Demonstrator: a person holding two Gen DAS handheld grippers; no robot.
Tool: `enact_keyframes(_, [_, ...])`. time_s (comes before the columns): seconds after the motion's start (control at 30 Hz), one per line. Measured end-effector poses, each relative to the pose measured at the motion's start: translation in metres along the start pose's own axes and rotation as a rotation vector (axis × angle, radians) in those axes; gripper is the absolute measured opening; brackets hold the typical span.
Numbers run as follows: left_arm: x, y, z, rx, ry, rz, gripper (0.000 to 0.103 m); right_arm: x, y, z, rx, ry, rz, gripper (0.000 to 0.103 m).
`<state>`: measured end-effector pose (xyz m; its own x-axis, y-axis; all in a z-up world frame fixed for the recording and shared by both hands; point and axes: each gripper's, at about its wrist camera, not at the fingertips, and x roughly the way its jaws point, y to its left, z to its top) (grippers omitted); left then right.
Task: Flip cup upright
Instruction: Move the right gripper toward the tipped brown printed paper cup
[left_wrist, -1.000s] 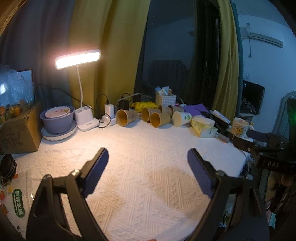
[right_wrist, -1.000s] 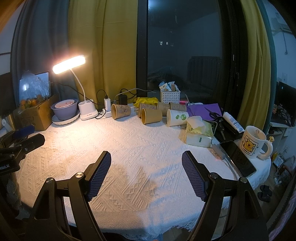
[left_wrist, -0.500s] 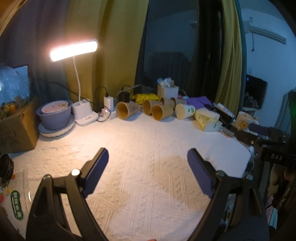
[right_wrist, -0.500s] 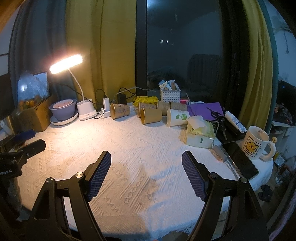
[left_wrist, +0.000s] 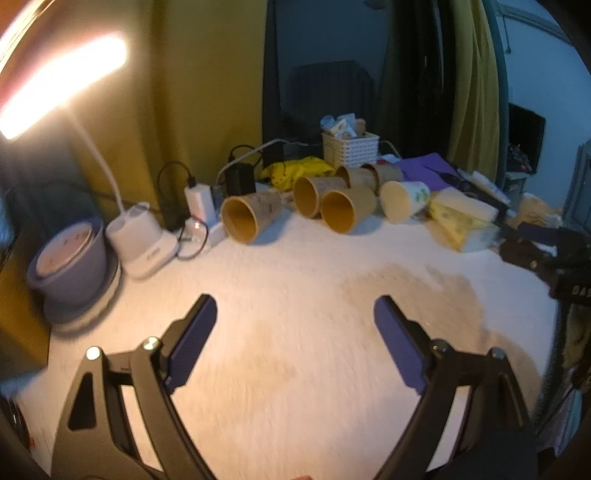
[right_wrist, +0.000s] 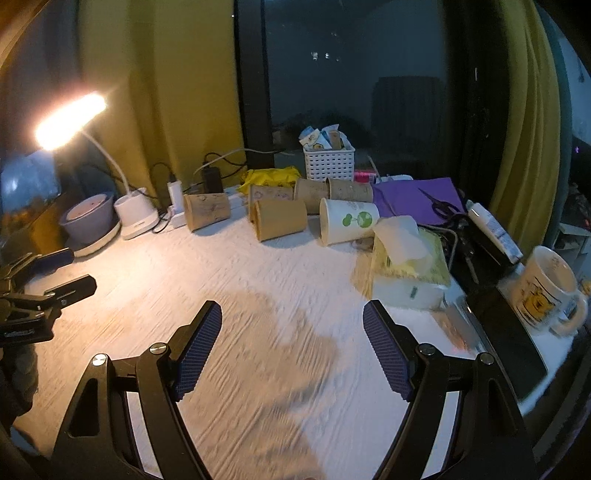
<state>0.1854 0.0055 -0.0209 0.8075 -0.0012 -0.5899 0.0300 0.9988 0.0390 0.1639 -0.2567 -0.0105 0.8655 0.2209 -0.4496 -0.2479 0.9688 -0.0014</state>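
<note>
Left hand-held gripper (left_wrist: 295, 317): jaws spread wide, nothing between them, above the table (left_wrist: 295, 295). Right hand-held gripper (right_wrist: 291, 325): same, wide apart and empty. Paper cups lie on their sides at the table's far edge, well apart from both; nearest to left, brown cup (left_wrist: 247, 218); white cup (right_wrist: 347, 220) beside tissue box (right_wrist: 406, 273).

Room dim — my one warm source is the desk lamp (left_wrist: 62, 81), blown out to glare. Gripper shadows pool on the tablecloth (right_wrist: 258, 266); its weave smears with motion blur — fisheye bends the edges.
</note>
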Motion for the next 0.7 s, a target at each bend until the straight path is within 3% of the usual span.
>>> enact_keyframes(0.33, [0.09,0.019,0.049,0.044,0.044,0.029,0.088,0.071,-0.021,0.05,0.036,0.025,0.008,0.082])
enact_keyframes(0.7, [0.182,0.034,0.089,0.123,0.041,0.125,0.088,0.133,-0.035,0.073,0.046,0.057,0.029,0.082])
